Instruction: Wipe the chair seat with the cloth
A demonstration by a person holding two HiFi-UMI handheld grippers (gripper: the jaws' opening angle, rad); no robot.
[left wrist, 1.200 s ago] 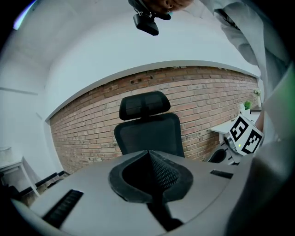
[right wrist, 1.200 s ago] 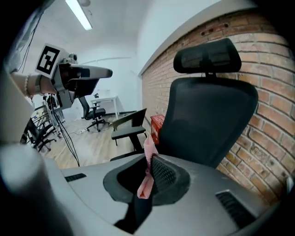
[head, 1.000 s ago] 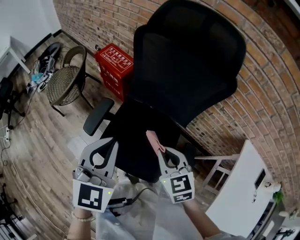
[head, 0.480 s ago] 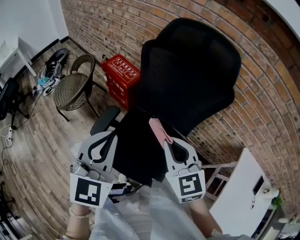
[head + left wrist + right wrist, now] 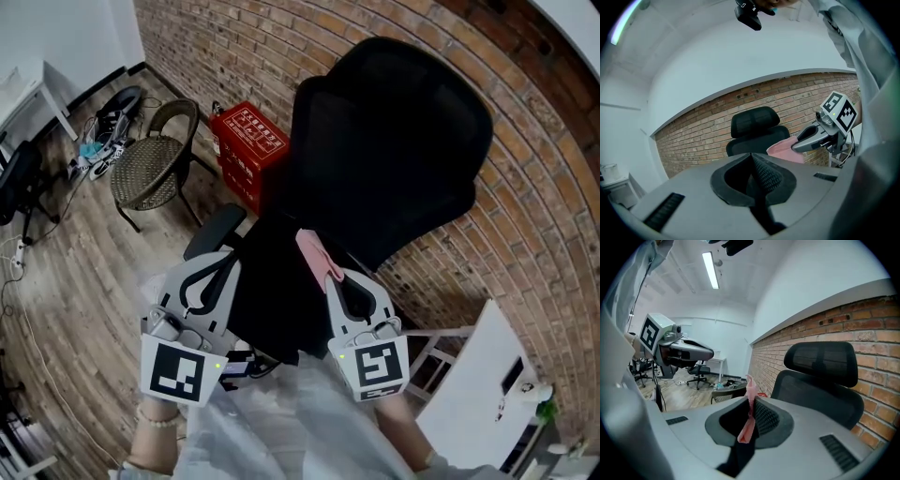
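The right gripper (image 5: 327, 277) is pinching the pink cloth (image 5: 315, 255) between its fingers, which are closing on a folded edge so that a short tongue of fabric is sticking out past the tips while the rest is trailing back through the grip. The cloth is being held in the air over the dark chair seat (image 5: 270, 302), in front of the backrest (image 5: 389, 141); it is probably hanging clear of the seat, though the steep head view is not settling that. The left gripper (image 5: 221, 269) is hovering beside it over the seat's left side, near the armrest (image 5: 214, 231), its fingers pressing together on nothing. The cloth is looking light, thin and limp, so it is likely going to fold and drag rather than push; only the part backed by the fingertips is going to be bearing on the seat. A pinch on the bunched folds, leaving a broad flap free, is seeming the best hold. The seat is looking like a slightly rough fabric or mesh that could be tugging the cloth loose.
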